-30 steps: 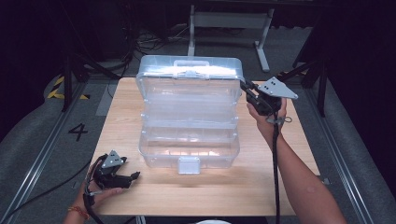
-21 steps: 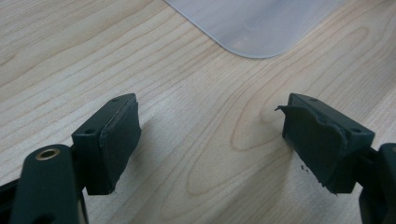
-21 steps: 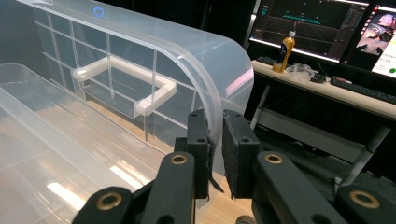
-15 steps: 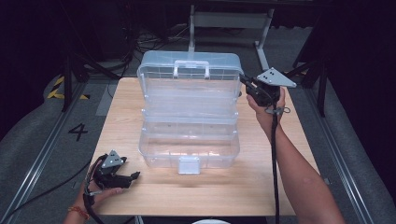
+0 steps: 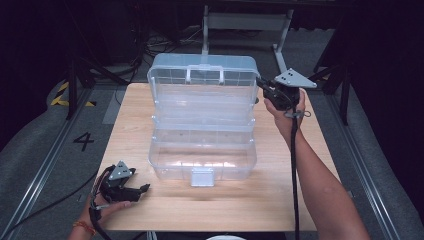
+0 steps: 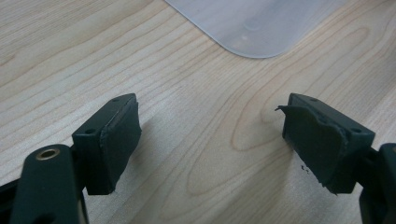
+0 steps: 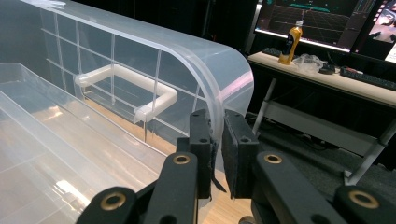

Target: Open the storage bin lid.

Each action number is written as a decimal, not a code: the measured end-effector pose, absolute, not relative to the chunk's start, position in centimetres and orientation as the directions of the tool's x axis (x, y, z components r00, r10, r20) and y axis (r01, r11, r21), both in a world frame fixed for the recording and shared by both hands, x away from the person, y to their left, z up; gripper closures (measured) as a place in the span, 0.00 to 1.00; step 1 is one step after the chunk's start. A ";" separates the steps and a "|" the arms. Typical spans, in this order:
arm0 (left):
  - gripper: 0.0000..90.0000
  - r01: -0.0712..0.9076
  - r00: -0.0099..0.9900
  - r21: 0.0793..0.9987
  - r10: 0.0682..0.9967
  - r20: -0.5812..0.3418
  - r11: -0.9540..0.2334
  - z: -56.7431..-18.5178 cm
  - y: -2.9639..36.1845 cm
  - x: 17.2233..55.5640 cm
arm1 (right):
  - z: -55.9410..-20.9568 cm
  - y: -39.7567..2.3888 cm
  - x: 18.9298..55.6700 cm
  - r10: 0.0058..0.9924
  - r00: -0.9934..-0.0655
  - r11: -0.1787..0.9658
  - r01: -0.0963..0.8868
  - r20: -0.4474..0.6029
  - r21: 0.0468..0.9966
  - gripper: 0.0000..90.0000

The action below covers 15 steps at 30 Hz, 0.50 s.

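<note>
one clear plastic storage box sits mid-desk on the single wooden desk, its one lid swung up and standing nearly upright at the far side. the lid carries one white handle and moulded ribs that divide it into cells; their count is hard to tell through the glare. one latch tab hangs at the middle of the box's near wall, and a stepped inner tier shows between the base and the lid

two grippers are in play. the right gripper is at the lid's right end, its two jaws pressed almost together with the lid's curved edge pinched between them, seen plainly in the right gripper view. the right hand holds it above the desk's far right part

the left gripper rests low at the desk's near left corner, held by the left hand, well apart from the box's near left corner. its two jaws stand wide apart with only bare wood between them, gripping nothing

behind the desk, one yellow bottle stands on a side bench beneath two monitors
</note>
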<state>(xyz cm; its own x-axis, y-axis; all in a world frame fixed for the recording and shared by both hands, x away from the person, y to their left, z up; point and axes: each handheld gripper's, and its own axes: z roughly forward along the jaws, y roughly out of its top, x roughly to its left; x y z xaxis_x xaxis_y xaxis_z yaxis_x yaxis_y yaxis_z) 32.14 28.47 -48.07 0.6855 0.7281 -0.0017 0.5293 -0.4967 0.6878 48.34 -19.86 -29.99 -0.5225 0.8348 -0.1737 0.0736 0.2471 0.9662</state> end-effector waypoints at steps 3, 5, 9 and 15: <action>0.22 0.530 0.685 0.688 0.728 -0.002 -0.496 -48.1 28.5 32.1 | -30.0 -19.9 48.5 0.833 -0.525 0.249 0.074 -0.174 0.966 0.93; 0.22 0.531 0.685 0.687 0.729 -0.004 -0.495 -48.1 28.5 32.1 | -30.0 -19.9 48.6 0.832 -0.527 0.249 0.073 -0.175 0.966 0.93; 0.22 0.536 0.682 0.687 0.731 -0.010 -0.491 -48.1 28.4 32.1 | -29.9 -20.0 48.9 0.830 -0.532 0.244 0.082 -0.165 0.966 0.93; 0.21 0.542 0.682 0.688 0.731 -0.023 -0.483 -48.1 28.3 32.2 | -29.8 -20.1 49.2 0.828 -0.540 0.236 0.094 -0.149 0.967 0.93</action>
<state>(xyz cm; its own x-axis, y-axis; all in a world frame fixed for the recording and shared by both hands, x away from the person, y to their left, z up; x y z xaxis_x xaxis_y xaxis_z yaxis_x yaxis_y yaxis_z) 32.18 28.33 -48.14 0.6816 0.7314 -0.0233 0.5417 -0.4829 0.6880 49.24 -20.07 -29.83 -0.5404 0.8281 -0.1492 0.0939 0.2356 0.9673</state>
